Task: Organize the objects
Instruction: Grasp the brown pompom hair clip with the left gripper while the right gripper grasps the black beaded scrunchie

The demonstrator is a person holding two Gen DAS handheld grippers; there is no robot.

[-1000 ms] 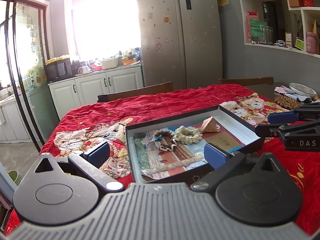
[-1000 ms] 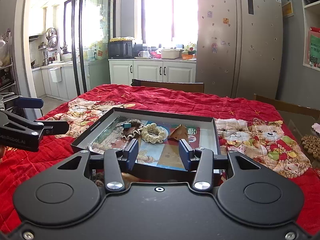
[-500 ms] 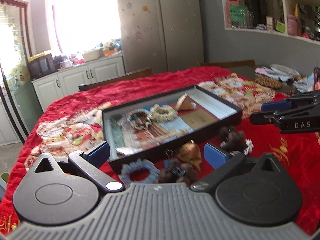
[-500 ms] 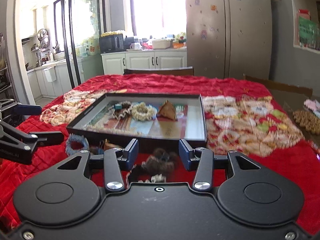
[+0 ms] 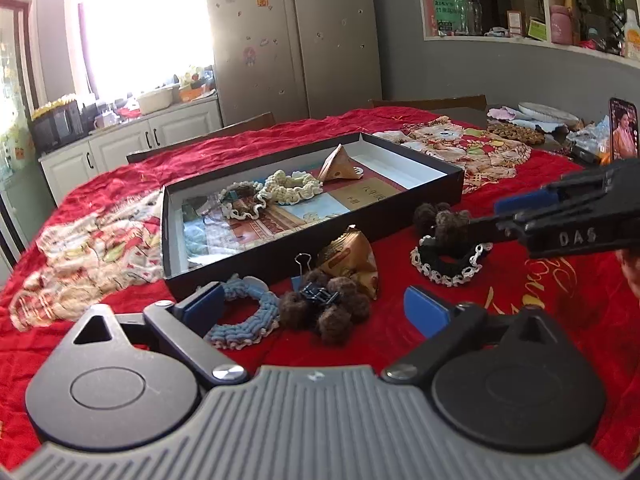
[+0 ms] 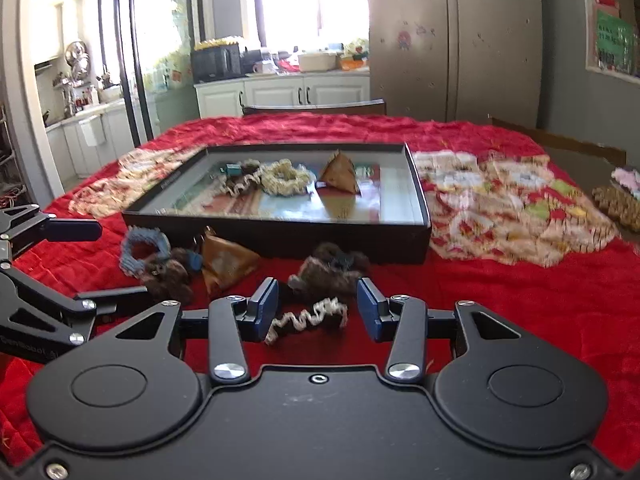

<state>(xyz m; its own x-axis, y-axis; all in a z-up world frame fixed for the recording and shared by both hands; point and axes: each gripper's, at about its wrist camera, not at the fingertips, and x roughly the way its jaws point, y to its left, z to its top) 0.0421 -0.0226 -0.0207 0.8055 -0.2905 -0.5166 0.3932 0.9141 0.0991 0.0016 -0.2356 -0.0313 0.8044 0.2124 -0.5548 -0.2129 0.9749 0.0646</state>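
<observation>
Left wrist view: the left gripper (image 5: 316, 306) is seen spread wide, its jaws just beginning to close, with nothing pinched. Between and just ahead of its blue pads a blue knitted hair tie (image 5: 246, 318) lies by the left pad, and a brown pompom hair tie (image 5: 324, 312) with a black binder clip (image 5: 314, 292) on top lies near the middle. A gold wrapped packet (image 5: 352, 256) rests just behind them, touching the pompoms. Further right, a black hair tie with white lace edging (image 5: 450, 258) lies on the red cloth (image 5: 540, 292), under the right gripper's fingertips.

Right wrist view: the right gripper (image 6: 316, 310) is held partly open and empty; the black-and-lace hair tie (image 6: 308, 318) lies directly between its pads, its long axis running across the gap. That piece is judged nearer to the right hand, the blue and brown ones nearer to the left.

Beyond all of these the black tray (image 5: 452, 188) stands, its long side facing both grippers.

Counted outside the tray: three or four hair ties (the right-hand brown pompoms may be separate), one packet, one clip. Counted inside: two hair ties seen clearly, a cream one (image 5: 290, 188) and a darker one (image 5: 240, 200), one packet (image 5: 338, 166), and a small blue-green item that cannot be identified.
</observation>
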